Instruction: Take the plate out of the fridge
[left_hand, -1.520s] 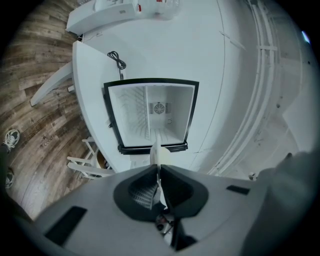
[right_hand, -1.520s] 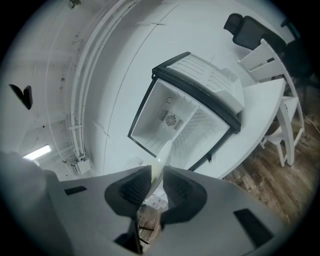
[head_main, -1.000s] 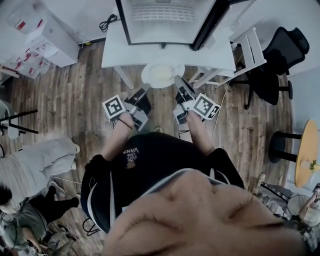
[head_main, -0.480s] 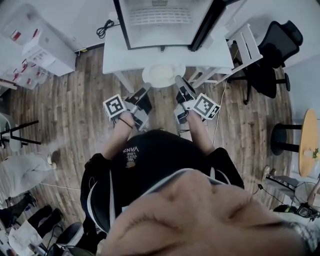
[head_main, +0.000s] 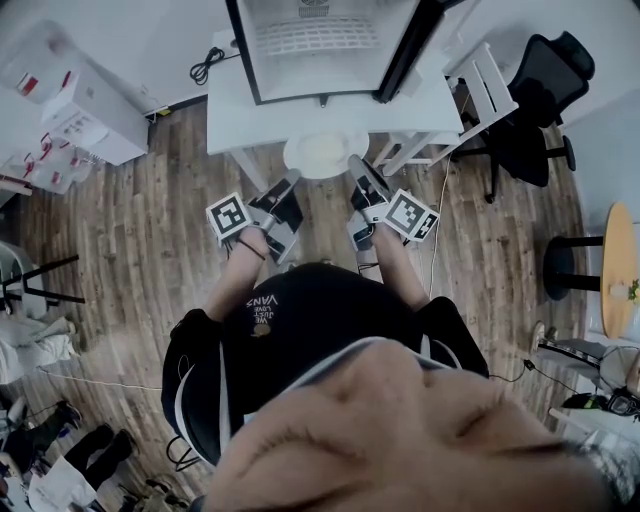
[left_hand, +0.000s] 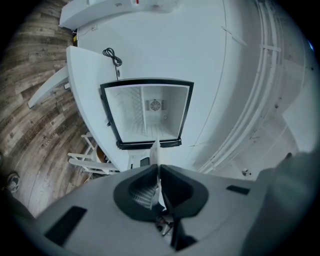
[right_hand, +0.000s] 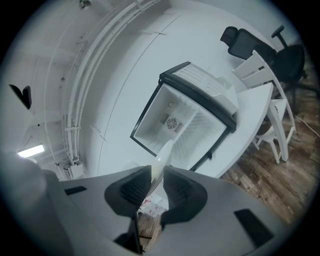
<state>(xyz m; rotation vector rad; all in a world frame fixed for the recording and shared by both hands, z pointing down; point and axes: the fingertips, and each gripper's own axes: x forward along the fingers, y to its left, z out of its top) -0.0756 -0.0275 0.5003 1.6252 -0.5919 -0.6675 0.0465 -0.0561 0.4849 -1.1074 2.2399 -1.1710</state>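
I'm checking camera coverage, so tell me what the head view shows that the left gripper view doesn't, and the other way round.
Only the head view: the whole plate carried between the left gripper and right gripper, the person's arms, and a black office chair.
Only the left gripper view: that gripper's jaws closed on the plate's thin rim, and white pipes along the wall.
Both: the open fridge on its white table, the black cable beside it, and the wooden floor.
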